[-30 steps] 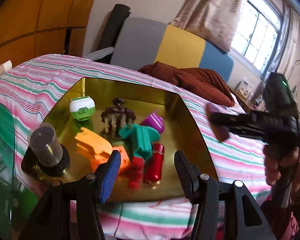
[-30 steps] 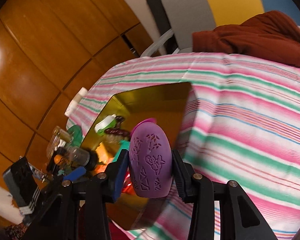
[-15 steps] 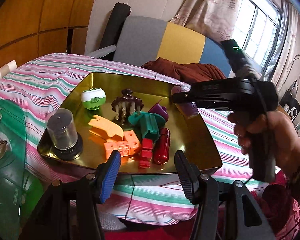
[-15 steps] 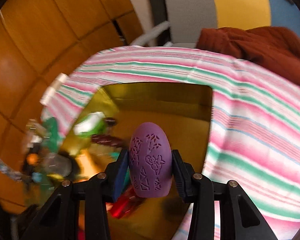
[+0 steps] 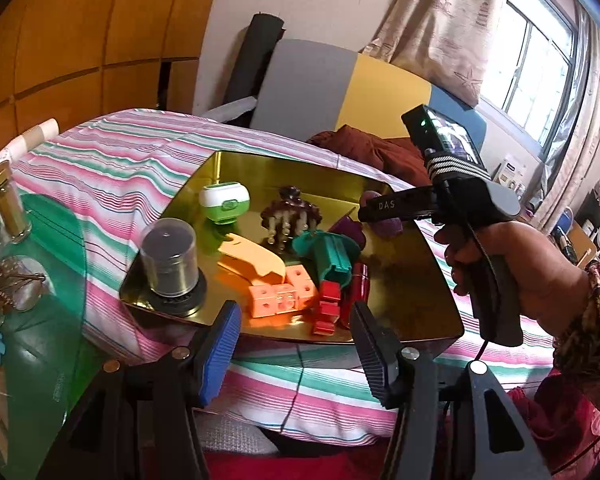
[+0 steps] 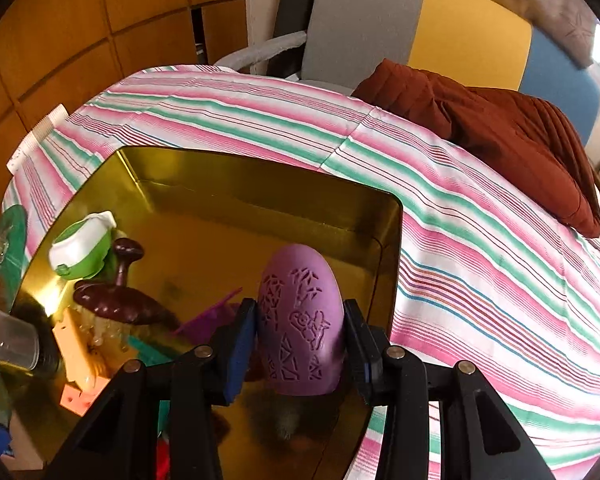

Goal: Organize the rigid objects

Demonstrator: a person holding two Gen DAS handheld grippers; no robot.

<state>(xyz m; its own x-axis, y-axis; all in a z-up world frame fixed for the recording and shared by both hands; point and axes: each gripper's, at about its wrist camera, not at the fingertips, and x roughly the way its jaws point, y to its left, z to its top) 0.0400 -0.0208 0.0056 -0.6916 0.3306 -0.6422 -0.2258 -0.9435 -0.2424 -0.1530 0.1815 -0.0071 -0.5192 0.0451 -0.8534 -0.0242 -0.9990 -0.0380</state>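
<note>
A gold tray [image 5: 416,276] lies on the striped cloth and holds several toys: a green and white case [image 5: 224,203], a dark brown comb-like piece [image 5: 290,216], an orange block [image 5: 276,294], a teal piece [image 5: 330,254], a red piece [image 5: 358,282] and a clear-capped jar [image 5: 170,264]. My right gripper [image 6: 300,332] is shut on a purple patterned oval [image 6: 300,320] and holds it over the tray's right part [image 6: 388,248]. In the left wrist view the right gripper [image 5: 384,210] reaches in from the right. My left gripper [image 5: 296,344] is open and empty before the tray's near edge.
A brown cushion [image 6: 500,128] lies on the cloth behind the tray. A grey, yellow and blue chair back [image 5: 340,92] stands beyond. Jars [image 5: 8,204] and glasses [image 5: 20,288] sit on a green glass surface at the left.
My right gripper has carried the purple oval from the tray's right side to over the tray's inside. My left gripper has drawn back a little from the tray.
</note>
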